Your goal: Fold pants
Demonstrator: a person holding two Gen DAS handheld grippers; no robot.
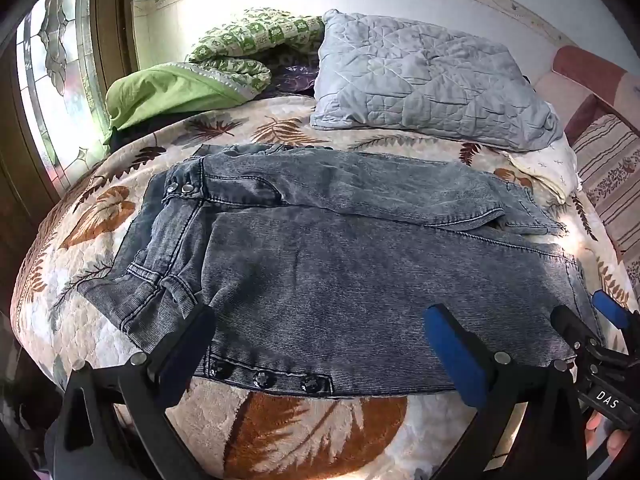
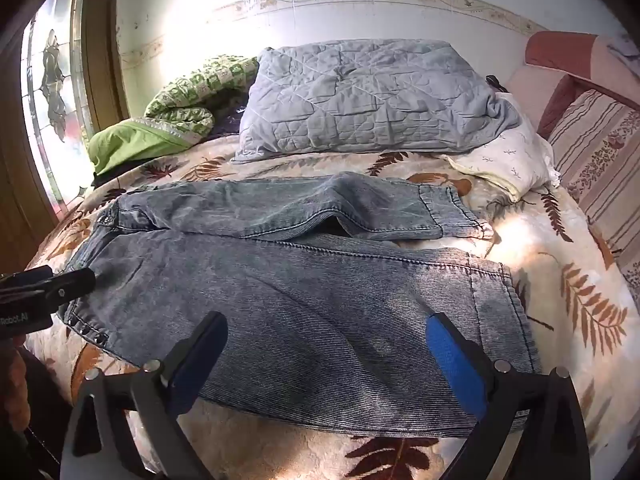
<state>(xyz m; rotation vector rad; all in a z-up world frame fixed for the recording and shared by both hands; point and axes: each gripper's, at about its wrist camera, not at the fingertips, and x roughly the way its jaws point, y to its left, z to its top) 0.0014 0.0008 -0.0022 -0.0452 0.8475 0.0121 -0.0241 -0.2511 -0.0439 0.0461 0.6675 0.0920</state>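
Across the cream leaf-print quilted bedspread (image 1: 100, 220), lying flat and lengthwise: grey-blue washed-denim pants (image 1: 340, 272), waistband pointing left, hems pointing right, the two legs resting side by side with the far leg slightly rumpled. Well behind them, leaning at the wall, a pale blue quilted pillow (image 1: 420, 80) and a bunched green blanket (image 1: 172, 88).

Judging by the unfolded cloth, standing at the very start: preparing the first lengthwise fold, near leg over far leg.

Hovering low over the near edge at the waist end, the left gripper (image 1: 320, 320), fingers spread wide and gripping nothing, one black finger overlapping the waistband corner, though contact cannot be told. Hovering over the near leg toward the hem end, the right gripper (image 2: 326, 326), likewise gaping wide and empty, blue pad facing inward. Both pointing forward across the bed, tilted down toward the denim, sitting side by side and apart.

Probably calling next for lowering both, pinching the near seam at waist and hem, then lifting evenly so as to avoid dragging the far leg askew.
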